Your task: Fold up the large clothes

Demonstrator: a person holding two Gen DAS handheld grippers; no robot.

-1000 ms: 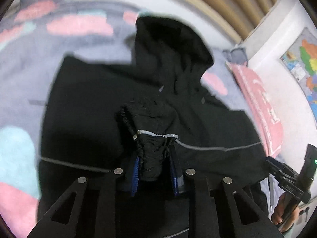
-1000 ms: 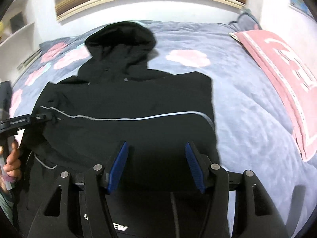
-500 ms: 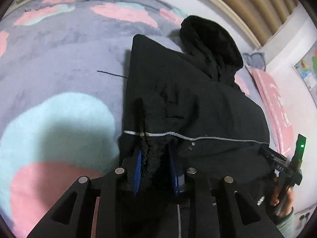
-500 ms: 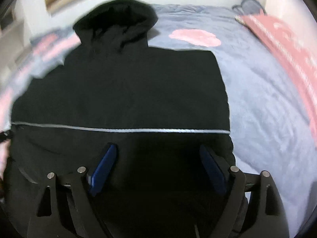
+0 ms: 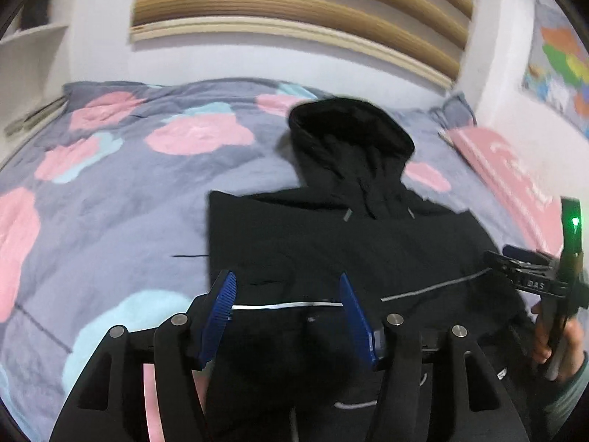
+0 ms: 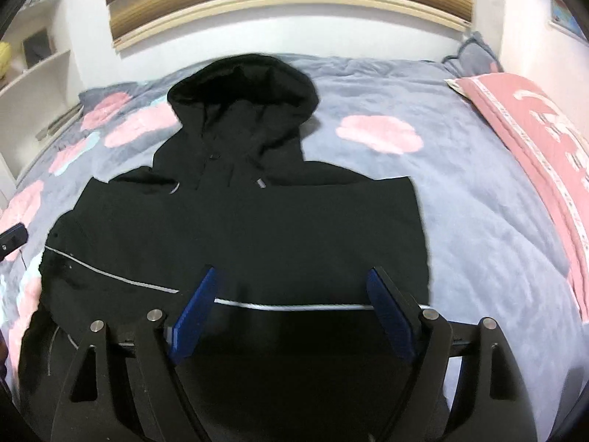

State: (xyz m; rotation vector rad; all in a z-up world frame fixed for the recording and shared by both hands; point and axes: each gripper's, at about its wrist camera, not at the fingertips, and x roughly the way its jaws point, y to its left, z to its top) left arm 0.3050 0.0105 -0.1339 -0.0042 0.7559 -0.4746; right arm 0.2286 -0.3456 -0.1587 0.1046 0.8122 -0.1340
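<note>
A black hooded jacket (image 5: 331, 239) lies flat on the bed, hood (image 5: 349, 132) pointing toward the headboard and both sleeves folded in over the body. A thin reflective stripe (image 6: 294, 307) runs across it. My left gripper (image 5: 286, 280) hovers over the jacket's left edge, its jaws opening with only the flat cloth below them. My right gripper (image 6: 291, 272) hangs over the right half (image 6: 239, 221), jaws wide and closing slightly, gripping nothing. In the left wrist view the right gripper (image 5: 530, 280) shows at the far right, with a hand (image 5: 552, 339) on its handle.
The bedspread (image 5: 110, 202) is grey with pink and teal patches. A pink blanket (image 6: 533, 140) lies along the right side by the wall. White shelves (image 6: 36, 73) stand at the left, a slatted headboard (image 5: 294, 11) at the back.
My left gripper let go of the bunched sleeve cuff, opened and lifted back; the sleeve now lies flat on the jacket. The right gripper's jaws widened.
</note>
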